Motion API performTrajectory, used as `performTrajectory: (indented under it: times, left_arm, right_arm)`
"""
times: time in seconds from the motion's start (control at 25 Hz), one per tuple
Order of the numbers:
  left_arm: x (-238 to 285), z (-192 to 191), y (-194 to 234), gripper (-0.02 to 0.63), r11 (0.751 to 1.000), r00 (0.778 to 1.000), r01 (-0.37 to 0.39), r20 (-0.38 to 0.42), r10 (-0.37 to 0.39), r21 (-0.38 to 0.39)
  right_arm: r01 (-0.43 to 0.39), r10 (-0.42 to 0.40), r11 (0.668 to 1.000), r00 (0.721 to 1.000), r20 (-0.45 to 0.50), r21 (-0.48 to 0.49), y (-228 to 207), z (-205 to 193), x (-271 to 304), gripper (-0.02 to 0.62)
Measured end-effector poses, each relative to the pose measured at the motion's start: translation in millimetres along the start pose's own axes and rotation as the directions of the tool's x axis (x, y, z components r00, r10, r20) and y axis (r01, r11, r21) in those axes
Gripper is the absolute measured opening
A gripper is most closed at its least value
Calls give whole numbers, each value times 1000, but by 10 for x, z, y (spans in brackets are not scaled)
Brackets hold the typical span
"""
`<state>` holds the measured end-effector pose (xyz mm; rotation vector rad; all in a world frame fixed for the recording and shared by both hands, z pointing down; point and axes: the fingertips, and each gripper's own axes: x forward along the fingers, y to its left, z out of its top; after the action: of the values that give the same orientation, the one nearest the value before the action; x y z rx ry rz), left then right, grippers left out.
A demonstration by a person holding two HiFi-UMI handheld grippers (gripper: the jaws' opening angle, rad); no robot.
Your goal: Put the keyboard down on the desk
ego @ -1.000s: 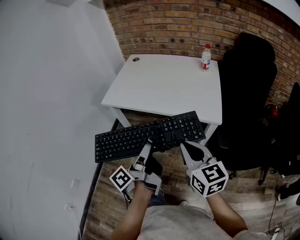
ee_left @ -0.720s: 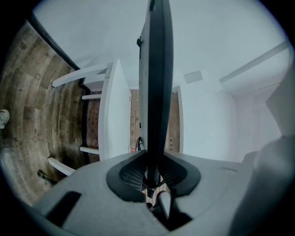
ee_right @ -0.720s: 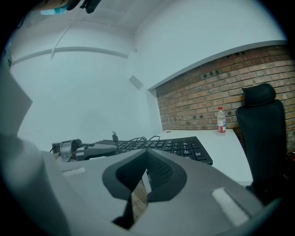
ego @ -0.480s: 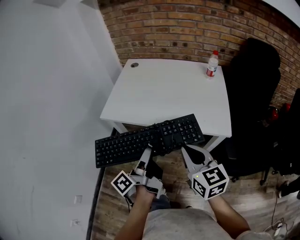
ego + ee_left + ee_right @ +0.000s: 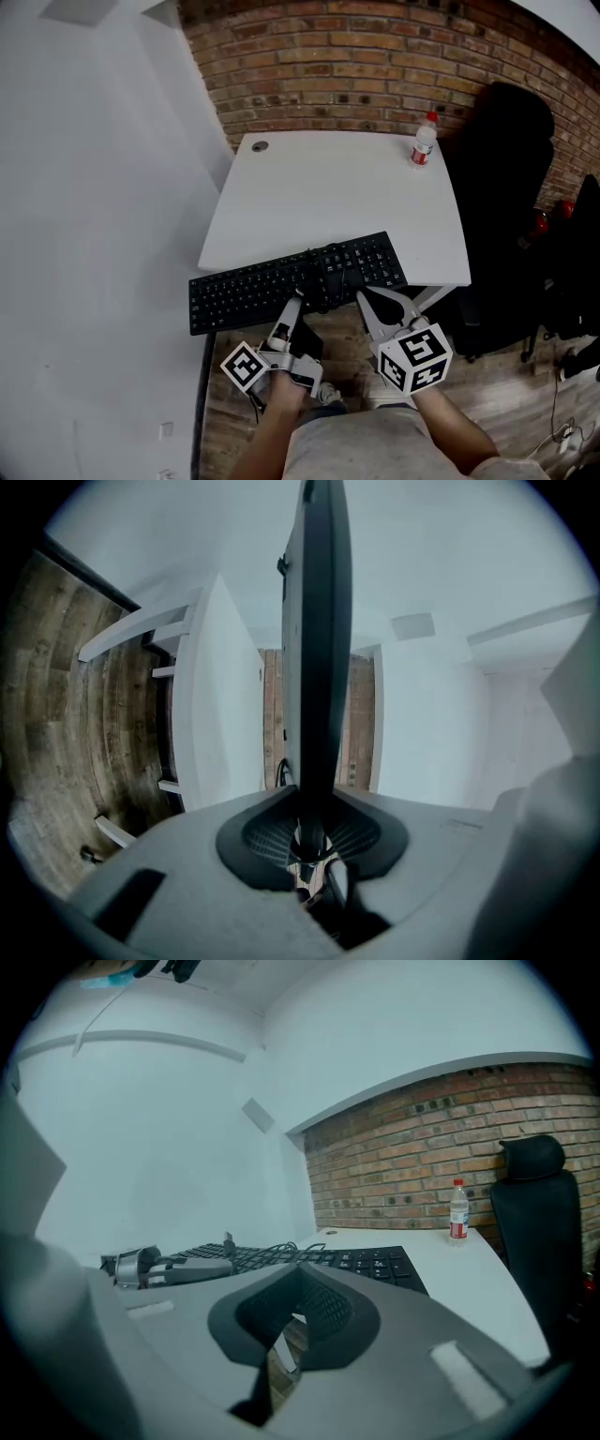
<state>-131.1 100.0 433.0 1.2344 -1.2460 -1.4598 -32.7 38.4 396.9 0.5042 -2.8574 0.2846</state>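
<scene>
Nearest, short of the desk's (image 5: pixel 337 187) front edge, the person's forearms reach forward over the wooden floor (image 5: pixel 345 339), a gripper in each hand; the left gripper (image 5: pixel 298 302) is rolled on its side and its pads (image 5: pixel 267 834) are clamped on the near long edge of the keyboard (image 5: pixel 291 277), which its own view shows edge-on, running straight out from between the jaws; the right gripper (image 5: pixel 364 298) sits just beside it, jaws level and drawn together with nothing between them, their tips at the keyboard's near edge, though I cannot tell whether they touch it; the black keyboard lies flat, keys up, across the desk's front edge, its number-pad end over the white top and its other end sticking out past the desk's front left corner, a cable bunched on its far side; in the left gripper view a strip of brick shows between keyboard and desk top, so it is held clear of the surface there; at the desk's far right corner a clear bottle (image 5: pixel 424 141) with a red cap and label stands upright; a black office chair (image 5: pixel 497 178) stands at the desk's right side; a brick wall (image 5: pixel 356 66) runs behind the desk, and a white wall (image 5: pixel 94 234) flanks its left side.
</scene>
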Motion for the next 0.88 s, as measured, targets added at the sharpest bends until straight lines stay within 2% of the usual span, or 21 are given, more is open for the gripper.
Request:
performTrajectory:
  times: [0.52,0.88]
  left_arm:
    - [500,389,34,69,1000,995,1,-103,-1,-5]
    - [1003,399,218,69,1000,987,-11,-162,7,-27]
  right_arm:
    - [81,-82,996,996,22,21,-140,224,529,8]
    - [140,-142,989,990,24,48,-564,247,724,8]
